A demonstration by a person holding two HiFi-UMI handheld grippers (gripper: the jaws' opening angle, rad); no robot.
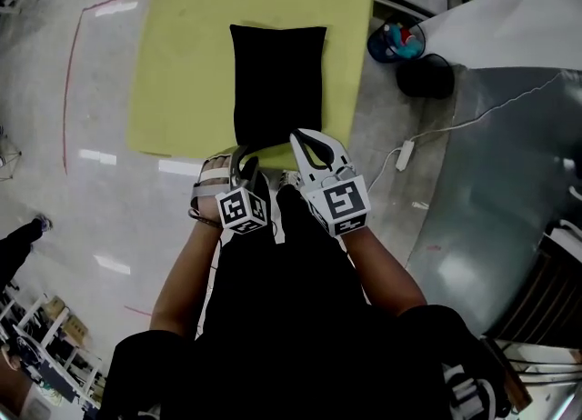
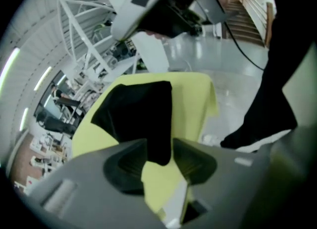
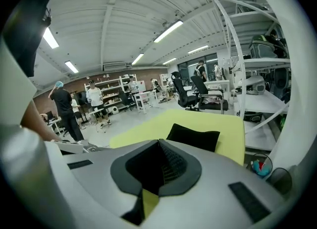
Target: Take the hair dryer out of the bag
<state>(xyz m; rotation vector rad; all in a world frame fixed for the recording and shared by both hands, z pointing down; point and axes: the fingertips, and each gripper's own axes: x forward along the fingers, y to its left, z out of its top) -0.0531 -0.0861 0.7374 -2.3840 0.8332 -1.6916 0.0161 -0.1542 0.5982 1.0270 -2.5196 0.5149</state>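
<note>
A black cloth bag (image 1: 277, 82) lies flat on a yellow-green table (image 1: 182, 64), its near end toward me. No hair dryer shows anywhere. My left gripper (image 1: 244, 162) hovers over the table's near edge, just short of the bag's near left corner. In the left gripper view its jaws (image 2: 158, 148) stand open, with the bag's corner (image 2: 138, 114) seen through the gap and nothing touching the pads. My right gripper (image 1: 305, 141) sits beside it at the bag's near right corner. Its pads (image 3: 158, 143) are shut together and empty, and the bag (image 3: 193, 138) lies ahead.
A blue bucket (image 1: 396, 43) and a black round object (image 1: 425, 75) stand on the floor right of the table. A white power strip (image 1: 405, 155) with its cable lies nearby. Red tape (image 1: 68, 91) marks the floor on the left. People (image 3: 64, 106) and office chairs (image 3: 190, 91) are far off.
</note>
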